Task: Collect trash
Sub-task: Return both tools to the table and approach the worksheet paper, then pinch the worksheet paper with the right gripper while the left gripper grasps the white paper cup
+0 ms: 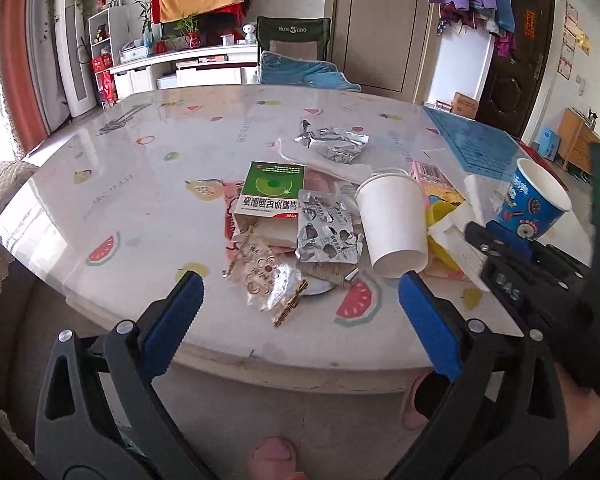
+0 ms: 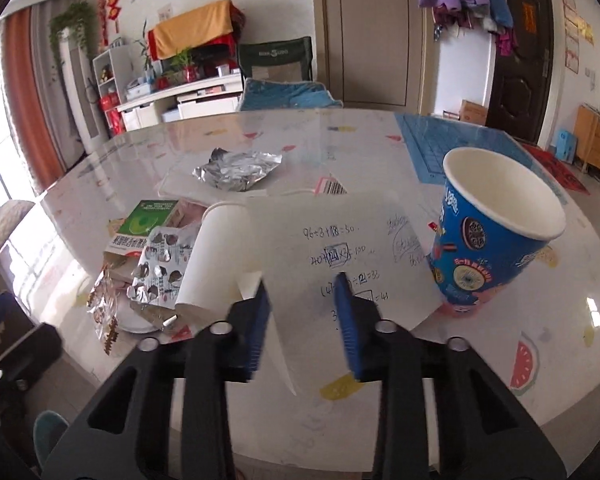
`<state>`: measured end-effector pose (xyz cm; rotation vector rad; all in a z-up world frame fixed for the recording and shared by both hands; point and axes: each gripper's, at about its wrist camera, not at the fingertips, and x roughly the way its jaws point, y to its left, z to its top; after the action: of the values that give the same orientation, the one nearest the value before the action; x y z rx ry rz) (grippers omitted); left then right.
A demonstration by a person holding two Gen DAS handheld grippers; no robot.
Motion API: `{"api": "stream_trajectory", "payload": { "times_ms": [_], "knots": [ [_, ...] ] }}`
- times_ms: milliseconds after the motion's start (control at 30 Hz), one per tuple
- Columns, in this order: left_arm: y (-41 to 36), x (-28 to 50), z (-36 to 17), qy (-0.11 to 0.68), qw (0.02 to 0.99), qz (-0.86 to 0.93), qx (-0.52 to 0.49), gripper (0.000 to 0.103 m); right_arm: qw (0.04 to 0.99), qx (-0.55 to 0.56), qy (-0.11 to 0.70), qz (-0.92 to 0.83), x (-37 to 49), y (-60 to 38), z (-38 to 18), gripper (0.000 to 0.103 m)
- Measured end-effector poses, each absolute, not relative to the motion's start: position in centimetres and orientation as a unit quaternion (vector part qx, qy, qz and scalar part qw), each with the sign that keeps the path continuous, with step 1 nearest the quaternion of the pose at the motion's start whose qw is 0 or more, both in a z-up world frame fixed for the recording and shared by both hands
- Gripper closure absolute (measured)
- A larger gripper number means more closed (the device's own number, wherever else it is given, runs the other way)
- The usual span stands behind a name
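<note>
A heap of trash lies on the table: a white paper cup (image 1: 392,224) on its side, a green medicine box (image 1: 270,194), a foil blister pack (image 1: 328,226), a clear wrapper (image 1: 266,282) and crumpled foil (image 1: 336,142). A blue printed cup (image 2: 496,236) stands upright at the right. My left gripper (image 1: 300,300) is open, near the table's front edge, short of the wrapper. My right gripper (image 2: 302,296) is partly closed around a white sheet with handwritten sums (image 2: 352,256); the sheet passes between the pads, and contact is unclear. The right gripper also shows in the left wrist view (image 1: 496,240).
The round table (image 1: 120,200) has a glossy fruit-print cover. A blue cutting mat (image 1: 472,140) lies at the far right. A chair with a blue cushion (image 1: 300,72) stands behind the table. A pink packet and yellow item (image 1: 440,200) lie under the sheet.
</note>
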<state>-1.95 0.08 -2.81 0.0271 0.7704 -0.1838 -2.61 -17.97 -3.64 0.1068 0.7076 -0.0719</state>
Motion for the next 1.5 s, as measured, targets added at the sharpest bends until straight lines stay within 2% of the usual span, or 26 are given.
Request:
{"api": "stream_trajectory", "payload": {
  "times_ms": [67, 133, 633, 867, 1033, 1167, 1200, 1233, 1500],
  "knots": [
    [-0.7, -1.4, -3.0, 0.376, 0.922, -0.089, 0.017, 0.007, 0.937, 0.061, 0.342, -0.027, -3.0, -18.3, -3.3, 0.098],
    [-1.5, -0.8, -3.2, 0.379, 0.92, -0.094, 0.019, 0.007, 0.939, 0.077, 0.336, -0.011, -3.5, -18.8, -2.9, 0.101],
    [-7.6, 3.1, -4.6, 0.397, 0.911, -0.099, 0.056, 0.007, 0.967, 0.182, 0.166, 0.057, -7.5, -25.5, 2.4, 0.102],
    [-9.9, 4.8, -6.5, 0.418, 0.901, -0.09, 0.075, 0.008, 0.963, 0.203, 0.167, 0.061, -7.3, -26.4, 2.5, 0.102],
    [-9.3, 5.2, -7.4, 0.441, 0.892, -0.087, 0.042, 0.02, 0.961, 0.202, 0.175, 0.072, -7.0, -26.1, 2.4, 0.102],
    [-9.9, 5.0, -7.9, 0.437, 0.893, -0.077, 0.072, 0.027, 0.96, 0.2, 0.181, 0.076, -6.7, -25.7, 2.4, 0.102],
    [-10.1, 4.9, -7.9, 0.437, 0.893, -0.08, 0.077, 0.042, 0.96, 0.201, 0.182, 0.076, -6.7, -25.7, 2.4, 0.102],
    [-10.2, 4.9, -7.9, 0.441, 0.89, -0.082, 0.079, 0.045, 0.959, 0.201, 0.184, 0.076, -6.6, -25.6, 2.3, 0.102],
    [-10.1, 4.0, -6.5, 0.418, 0.9, -0.095, 0.077, 0.046, 0.959, 0.202, 0.185, 0.078, -6.5, -25.5, 2.2, 0.102]
  ]
}}
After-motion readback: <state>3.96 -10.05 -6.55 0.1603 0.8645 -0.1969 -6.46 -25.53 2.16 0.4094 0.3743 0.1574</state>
